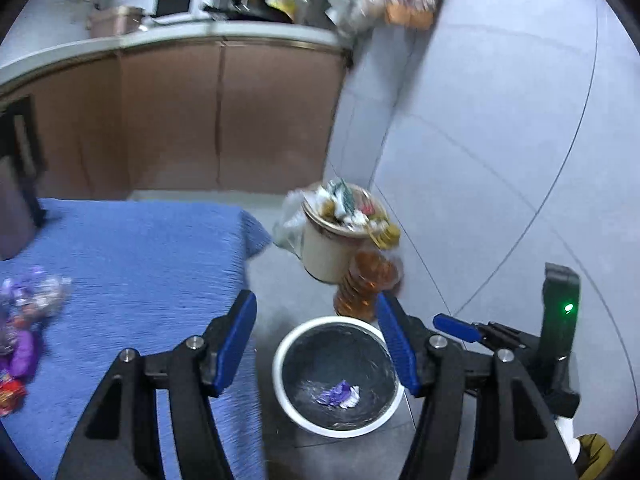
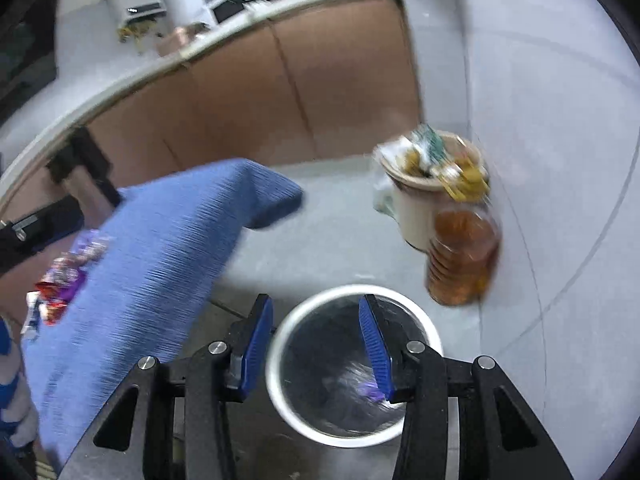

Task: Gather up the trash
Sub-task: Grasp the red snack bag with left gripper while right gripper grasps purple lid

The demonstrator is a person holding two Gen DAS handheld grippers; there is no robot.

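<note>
1. Both your grippers hang over the bin (image 1: 338, 376), which stands on the floor just off the corner of the table (image 1: 132, 264). The left gripper (image 1: 316, 344) has its jaws wide apart with nothing between them. The right gripper (image 2: 316, 344) is also parted and empty, though less wide.
2. One purple wrapper (image 1: 340, 394) already lies on the bin's dark liner. From the right wrist it shows only as a blurred purple scrap (image 2: 370, 390) close behind the right-hand pad, so it looks as if it has dropped clear, not stuck to the finger. Check that before you swing away.
3. The rest of the trash is still on the table: a heap of wrappers (image 1: 24, 320), purple, red and clear, near the left edge of the blue cloth. The right wrist sees the same heap (image 2: 60, 280) far to its left.
4. The step in hand looks like the end of a drop. Keep the jaws apart as you lift out, and rise before you cross, so a finger does not catch the white rim and tip the bin.
5. Mind the neighbours: a full beige pail (image 1: 332, 236) and an amber bottle (image 1: 366, 284) stand close behind the bin. Stay on the table side.
6. For the next pick, come down on one wrapper at the edge of the heap. Thin foil will slide on cloth, so close low and squarely. Let one hand go at a time to avoid crossing.
</note>
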